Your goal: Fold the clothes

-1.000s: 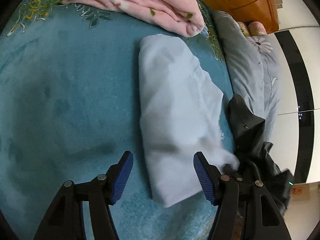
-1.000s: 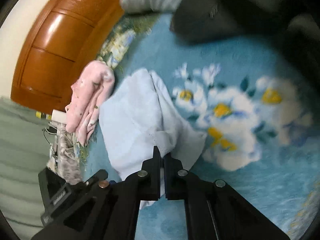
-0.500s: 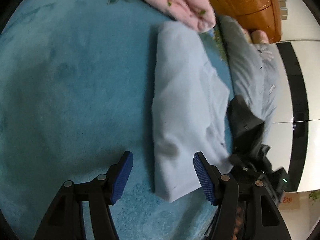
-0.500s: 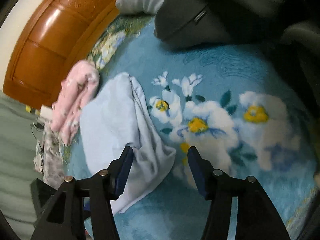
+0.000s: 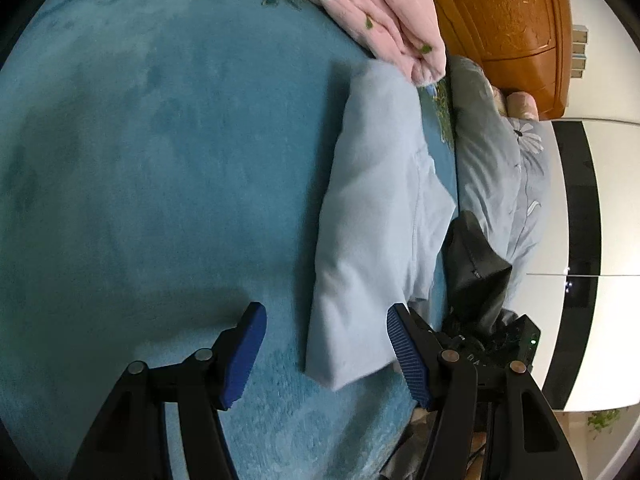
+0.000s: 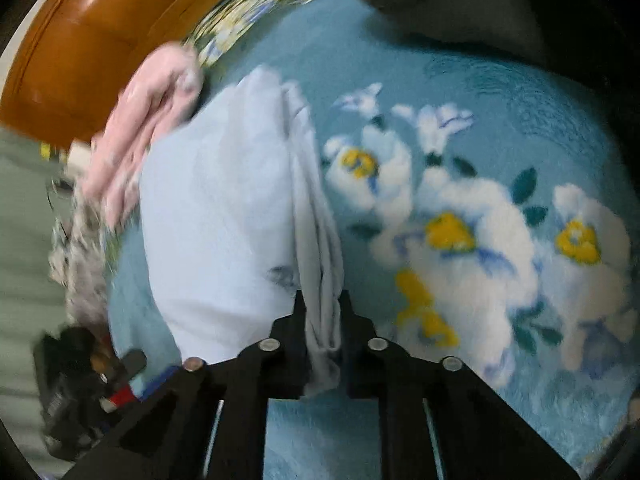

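Right tool point(image 6: 323, 334) clamped on near edge of long pale-blue folded cotton garment point(image 5: 372, 216); left tool point(image 5: 322, 354) wide, at same end.

Home bedroom: plush teal blanket point(image 5: 160, 160) w/ white-and-yellow flower print covers a bed, carved wooden headboard point(image 5: 516, 28) behind, grey floral pillow point(image 5: 500, 168) at the edge, folded pink bedding point(image 5: 384, 8) on top, pale wall beyond.

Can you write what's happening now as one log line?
left tool: open, over shirt | right tool: shut on shirt edge | blanket: under shirt
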`<action>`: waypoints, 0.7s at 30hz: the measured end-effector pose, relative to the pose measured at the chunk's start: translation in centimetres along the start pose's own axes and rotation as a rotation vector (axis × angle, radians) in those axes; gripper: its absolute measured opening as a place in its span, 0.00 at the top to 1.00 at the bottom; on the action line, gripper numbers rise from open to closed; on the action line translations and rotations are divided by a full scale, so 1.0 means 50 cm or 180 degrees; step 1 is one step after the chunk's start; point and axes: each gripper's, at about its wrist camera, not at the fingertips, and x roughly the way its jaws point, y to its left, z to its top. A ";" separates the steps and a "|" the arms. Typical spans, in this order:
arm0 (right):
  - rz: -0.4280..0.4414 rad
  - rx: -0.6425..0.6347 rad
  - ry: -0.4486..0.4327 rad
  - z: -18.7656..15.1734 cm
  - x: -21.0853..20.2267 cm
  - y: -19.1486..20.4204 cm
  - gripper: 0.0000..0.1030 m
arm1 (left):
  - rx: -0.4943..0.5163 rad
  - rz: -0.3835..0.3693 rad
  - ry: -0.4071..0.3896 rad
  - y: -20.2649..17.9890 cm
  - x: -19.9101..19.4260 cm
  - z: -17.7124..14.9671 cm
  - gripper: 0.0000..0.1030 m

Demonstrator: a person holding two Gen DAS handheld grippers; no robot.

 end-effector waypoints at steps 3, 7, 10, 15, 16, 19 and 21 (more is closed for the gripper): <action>0.0217 0.0182 0.0102 -0.024 -0.010 0.004 0.90 | -0.0010 -0.0020 0.0060 -0.006 0.004 -0.021 0.35; 0.1006 0.0862 -0.0077 -0.056 -0.070 -0.034 0.91 | -0.0088 -0.0177 0.0176 -0.005 0.004 -0.059 0.34; 0.1269 0.1121 -0.0178 -0.093 -0.104 -0.044 0.91 | -0.0406 -0.0504 0.0271 0.012 0.011 -0.093 0.30; 0.1525 0.1666 -0.0210 -0.131 -0.101 -0.078 0.90 | -0.0856 -0.1037 0.0494 0.012 0.034 -0.159 0.26; 0.1548 0.1686 -0.0228 -0.126 -0.105 -0.077 0.90 | -0.0947 -0.1107 0.0494 0.014 0.036 -0.165 0.26; 0.1576 0.1643 -0.0292 -0.118 -0.124 -0.065 0.90 | -0.1170 -0.1219 0.0394 0.017 0.045 -0.170 0.26; 0.1630 0.1632 -0.0356 -0.120 -0.140 -0.061 0.90 | -0.1349 -0.1325 0.0279 0.023 0.052 -0.163 0.26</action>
